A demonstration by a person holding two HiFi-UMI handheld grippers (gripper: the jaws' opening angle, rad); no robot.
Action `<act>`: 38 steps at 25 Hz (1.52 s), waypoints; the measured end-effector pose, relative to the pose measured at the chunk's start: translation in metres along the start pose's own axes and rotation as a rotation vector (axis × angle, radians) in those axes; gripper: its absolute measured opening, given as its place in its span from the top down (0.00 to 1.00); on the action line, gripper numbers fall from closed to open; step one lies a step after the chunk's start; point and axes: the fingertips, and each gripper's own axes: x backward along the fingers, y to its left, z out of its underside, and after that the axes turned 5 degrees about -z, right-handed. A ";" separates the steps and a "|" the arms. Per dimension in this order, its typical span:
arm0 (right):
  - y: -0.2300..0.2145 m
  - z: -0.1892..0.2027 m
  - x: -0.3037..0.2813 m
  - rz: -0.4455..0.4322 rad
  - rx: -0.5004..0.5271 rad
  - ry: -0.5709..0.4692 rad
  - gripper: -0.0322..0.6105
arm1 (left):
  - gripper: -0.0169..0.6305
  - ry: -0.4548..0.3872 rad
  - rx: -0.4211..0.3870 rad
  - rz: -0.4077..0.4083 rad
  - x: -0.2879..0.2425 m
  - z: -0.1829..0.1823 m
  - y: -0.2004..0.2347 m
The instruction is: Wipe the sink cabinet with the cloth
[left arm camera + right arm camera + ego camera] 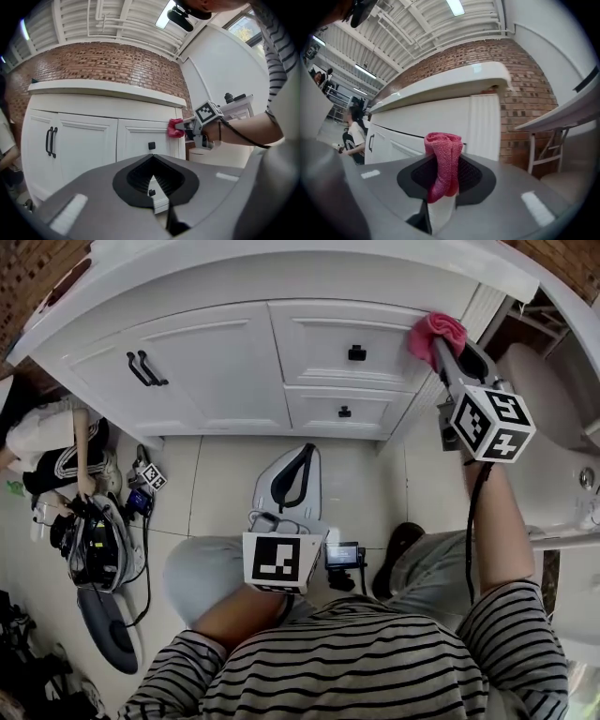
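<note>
One bunched pink knit cloth pinched in right gripper.

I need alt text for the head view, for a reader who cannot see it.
The right gripper holds a pink cloth at the upper right corner of a white sink cabinet. The left gripper, shut and empty, is held low, away from the cabinet.

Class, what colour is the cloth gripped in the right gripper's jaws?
Pinkish red; the cloth shows best in the right gripper view.

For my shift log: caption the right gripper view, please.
Right claw clamps pink cloth in front of the white sink cabinet.
</note>
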 end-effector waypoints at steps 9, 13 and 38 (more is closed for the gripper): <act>0.058 -0.003 -0.005 -0.084 -0.021 -0.035 0.80 | 0.98 -0.021 0.004 0.011 0.003 -0.010 -0.006; 0.159 0.004 -0.066 -0.284 0.048 -0.016 0.80 | 0.98 -0.024 -0.011 -0.012 0.002 -0.004 0.000; -0.013 0.066 0.013 0.075 -0.007 0.139 0.81 | 0.98 0.026 -0.032 -0.013 -0.005 0.014 0.001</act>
